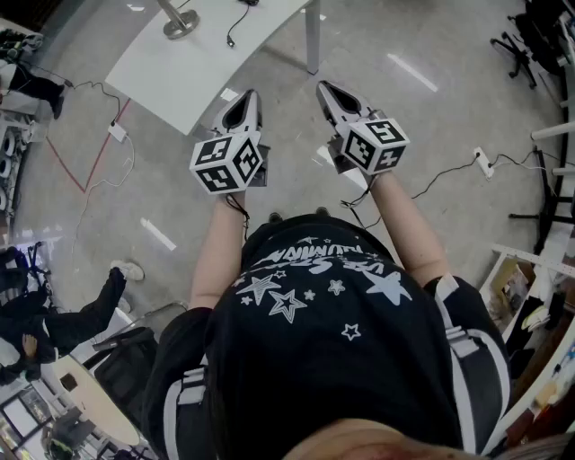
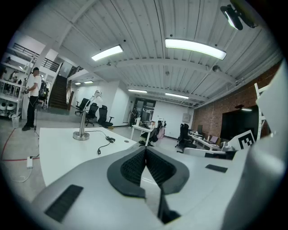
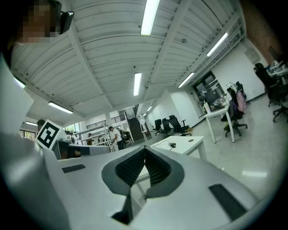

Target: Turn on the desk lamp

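Lamp base [image 1: 180, 24], round shiny metal, stands on smooth white table [image 1: 207, 63].

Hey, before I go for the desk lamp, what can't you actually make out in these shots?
- Desk lamp, head view: the picture's top edge cuts off everything above its base and lower pole.
- Its switch, both gripper views: the lamp is too small and far away to find one, or to tell whether it is lit.
- Cable, head view: its far end runs off the top edge.
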`<state>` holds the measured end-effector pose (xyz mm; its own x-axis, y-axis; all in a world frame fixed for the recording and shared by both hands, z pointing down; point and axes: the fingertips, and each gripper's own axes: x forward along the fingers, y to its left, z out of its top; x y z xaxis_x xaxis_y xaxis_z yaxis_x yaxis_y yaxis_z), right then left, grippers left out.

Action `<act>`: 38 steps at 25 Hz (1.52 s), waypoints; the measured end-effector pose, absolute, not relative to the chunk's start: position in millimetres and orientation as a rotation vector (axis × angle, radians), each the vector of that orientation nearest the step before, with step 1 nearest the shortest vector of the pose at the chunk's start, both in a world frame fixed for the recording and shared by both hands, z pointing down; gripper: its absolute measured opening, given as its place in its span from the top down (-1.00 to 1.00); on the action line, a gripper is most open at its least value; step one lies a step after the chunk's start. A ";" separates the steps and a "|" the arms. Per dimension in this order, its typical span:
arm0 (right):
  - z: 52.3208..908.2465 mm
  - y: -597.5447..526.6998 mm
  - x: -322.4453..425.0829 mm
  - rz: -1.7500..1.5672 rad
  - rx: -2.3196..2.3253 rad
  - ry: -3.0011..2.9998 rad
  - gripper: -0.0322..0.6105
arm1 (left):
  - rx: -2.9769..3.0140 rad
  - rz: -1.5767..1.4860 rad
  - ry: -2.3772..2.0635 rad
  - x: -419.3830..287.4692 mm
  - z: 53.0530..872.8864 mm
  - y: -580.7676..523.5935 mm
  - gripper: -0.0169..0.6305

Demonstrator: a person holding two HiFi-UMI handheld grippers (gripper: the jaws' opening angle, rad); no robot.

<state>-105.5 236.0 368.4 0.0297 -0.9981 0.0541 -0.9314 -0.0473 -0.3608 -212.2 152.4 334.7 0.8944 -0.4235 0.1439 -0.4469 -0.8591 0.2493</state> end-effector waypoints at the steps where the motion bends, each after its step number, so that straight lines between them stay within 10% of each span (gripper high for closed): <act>1: 369.1 240.0 -100.2 -0.428 -2.080 1.995 0.89 | 2.784 0.121 -0.657 -208.4 334.9 155.7 0.91; 38: 393.1 140.0 20.3 -0.485 -2.112 2.039 0.89 | 2.740 0.096 -0.664 -94.6 355.1 34.6 0.91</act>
<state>20.3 140.0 393.1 0.0140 -0.9931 0.1166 -0.9391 -0.0531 -0.3394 -94.6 34.6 355.1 0.8897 -0.4350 0.1386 -0.4564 -0.8411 0.2904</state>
